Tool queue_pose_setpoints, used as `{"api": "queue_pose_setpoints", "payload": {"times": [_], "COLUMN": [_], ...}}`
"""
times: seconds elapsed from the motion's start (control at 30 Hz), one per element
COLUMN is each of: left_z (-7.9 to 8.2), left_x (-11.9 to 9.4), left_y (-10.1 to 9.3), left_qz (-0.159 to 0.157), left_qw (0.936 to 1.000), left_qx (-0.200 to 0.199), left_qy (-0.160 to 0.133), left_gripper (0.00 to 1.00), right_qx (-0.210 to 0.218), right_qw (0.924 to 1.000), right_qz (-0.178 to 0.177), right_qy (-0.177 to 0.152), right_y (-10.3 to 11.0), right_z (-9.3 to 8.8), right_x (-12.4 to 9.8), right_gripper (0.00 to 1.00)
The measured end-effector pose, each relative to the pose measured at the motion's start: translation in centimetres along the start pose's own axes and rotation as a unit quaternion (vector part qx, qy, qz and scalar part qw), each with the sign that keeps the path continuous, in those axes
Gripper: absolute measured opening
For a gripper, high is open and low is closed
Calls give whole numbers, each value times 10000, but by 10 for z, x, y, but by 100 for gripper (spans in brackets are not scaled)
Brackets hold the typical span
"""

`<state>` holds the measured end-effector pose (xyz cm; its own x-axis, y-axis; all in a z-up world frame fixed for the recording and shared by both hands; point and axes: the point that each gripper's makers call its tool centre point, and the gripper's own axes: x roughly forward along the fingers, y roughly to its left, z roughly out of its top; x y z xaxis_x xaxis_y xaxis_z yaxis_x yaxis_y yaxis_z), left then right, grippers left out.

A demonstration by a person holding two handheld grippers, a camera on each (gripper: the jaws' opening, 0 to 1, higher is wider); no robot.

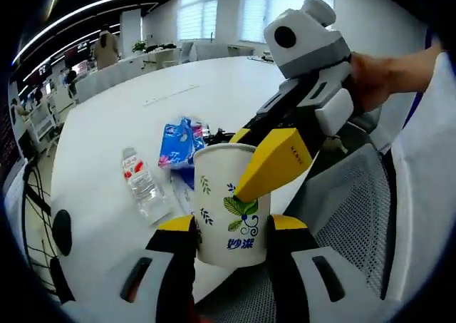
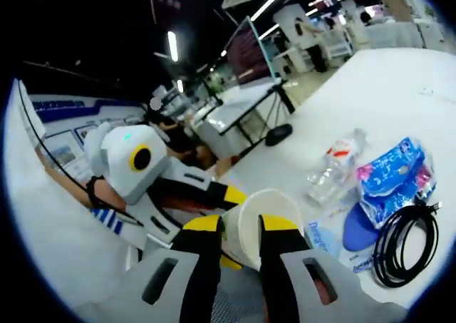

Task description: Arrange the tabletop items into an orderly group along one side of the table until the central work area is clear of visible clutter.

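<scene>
Black cable beside held paper cup.

Large windows are letting daylight in beyond the white table, and ceiling light strips are glowing overhead. A grey mesh chair is sitting beside it; desks, possibly workstations, are standing farther off.

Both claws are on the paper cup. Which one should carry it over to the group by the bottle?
Left, probably. The left claw grips the paper cup around its body, upright. The right claw pinches only its rim wall. The bottle lies just ahead.
</scene>
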<state>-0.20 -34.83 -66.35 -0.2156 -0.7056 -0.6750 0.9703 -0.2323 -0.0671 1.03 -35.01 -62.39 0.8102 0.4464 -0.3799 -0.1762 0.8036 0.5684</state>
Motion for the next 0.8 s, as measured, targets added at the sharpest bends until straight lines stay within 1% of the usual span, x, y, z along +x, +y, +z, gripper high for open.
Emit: {"api": "queue_pose_setpoints", "payload": {"times": [0.1,0.33,0.63,0.8], "left_z": [1,0,-2,-1], "left_x": [0,1,4,6], "left_y": [-1,-2,0,2], "left_qz": [-45,-76,-43,-12], "left_qw": [10000,9999,9999,10000], "left_qx": [45,122,107,28], "left_qy": [4,54,110,72], "left_gripper": [39,39,39,40], "right_qx": [41,76,93,76], "right_qw": [9999,9996,9997,9999], "right_qz": [96,278,210,134], "right_qy": [-30,-73,-54,-56], "right_y": [4,12,11,8], "right_z": [1,3,1,3], "right_x": [0,2,4,4], "right_gripper": [9,2,1,0]}}
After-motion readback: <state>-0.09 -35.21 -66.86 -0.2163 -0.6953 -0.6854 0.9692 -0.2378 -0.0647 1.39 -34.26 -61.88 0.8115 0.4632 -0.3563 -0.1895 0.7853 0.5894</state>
